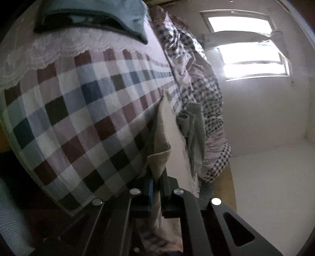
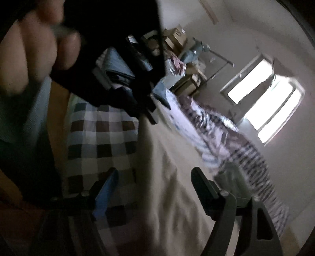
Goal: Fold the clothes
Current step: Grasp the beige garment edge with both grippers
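A beige garment (image 1: 163, 137) lies on the checked bedsheet (image 1: 78, 110). One edge of it is lifted, and my left gripper (image 1: 156, 182) is shut on that edge, with the cloth running down between the jaws. The right wrist view shows the same beige garment (image 2: 169, 173) spread under my right gripper (image 2: 155, 187). Its jaws stand wide open above the cloth with nothing pressed between them. In that view a hand (image 2: 29, 55) holds the left gripper (image 2: 150, 116) at the garment's far edge.
A grey-green garment (image 1: 190, 130) lies crumpled beside the beige one, against a bunched small-check quilt (image 1: 187, 69). A teal pillow (image 1: 94, 17) on a lace cover (image 1: 59, 47) sits at the bed's head. Boxes and clutter (image 2: 177, 37) stand by the far wall near a bright window (image 2: 265, 98).
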Motion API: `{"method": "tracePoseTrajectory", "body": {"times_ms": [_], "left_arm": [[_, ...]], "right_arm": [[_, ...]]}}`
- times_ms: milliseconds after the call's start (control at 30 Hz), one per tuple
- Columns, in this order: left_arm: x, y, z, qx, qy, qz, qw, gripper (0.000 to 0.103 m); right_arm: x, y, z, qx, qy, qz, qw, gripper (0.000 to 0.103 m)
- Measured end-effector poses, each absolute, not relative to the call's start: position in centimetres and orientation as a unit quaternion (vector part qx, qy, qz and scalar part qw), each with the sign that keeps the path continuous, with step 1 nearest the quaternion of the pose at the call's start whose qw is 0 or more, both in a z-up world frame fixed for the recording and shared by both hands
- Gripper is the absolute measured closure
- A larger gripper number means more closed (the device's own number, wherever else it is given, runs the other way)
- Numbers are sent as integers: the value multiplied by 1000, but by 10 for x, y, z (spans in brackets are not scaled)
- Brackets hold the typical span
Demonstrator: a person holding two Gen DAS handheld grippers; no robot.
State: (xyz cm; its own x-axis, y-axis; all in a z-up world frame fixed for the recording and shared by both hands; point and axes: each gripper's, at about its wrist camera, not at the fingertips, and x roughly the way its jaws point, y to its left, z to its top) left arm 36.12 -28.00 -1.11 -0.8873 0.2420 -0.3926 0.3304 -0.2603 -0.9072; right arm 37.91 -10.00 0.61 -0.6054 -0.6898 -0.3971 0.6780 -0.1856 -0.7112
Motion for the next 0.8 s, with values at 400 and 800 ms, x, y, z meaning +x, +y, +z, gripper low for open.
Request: {"method": "tracePoseTrajectory", "body": {"times_ms": [400,800], "left_arm": [[360,-286,-13,238,619,-748,14,100],[364,-282,-19,226,637,-737,7,87]], "right_arm": [[364,-145,-20,-46,511,-764,391,28],[344,-149,-3,-3,494,-770,404,91]]}}
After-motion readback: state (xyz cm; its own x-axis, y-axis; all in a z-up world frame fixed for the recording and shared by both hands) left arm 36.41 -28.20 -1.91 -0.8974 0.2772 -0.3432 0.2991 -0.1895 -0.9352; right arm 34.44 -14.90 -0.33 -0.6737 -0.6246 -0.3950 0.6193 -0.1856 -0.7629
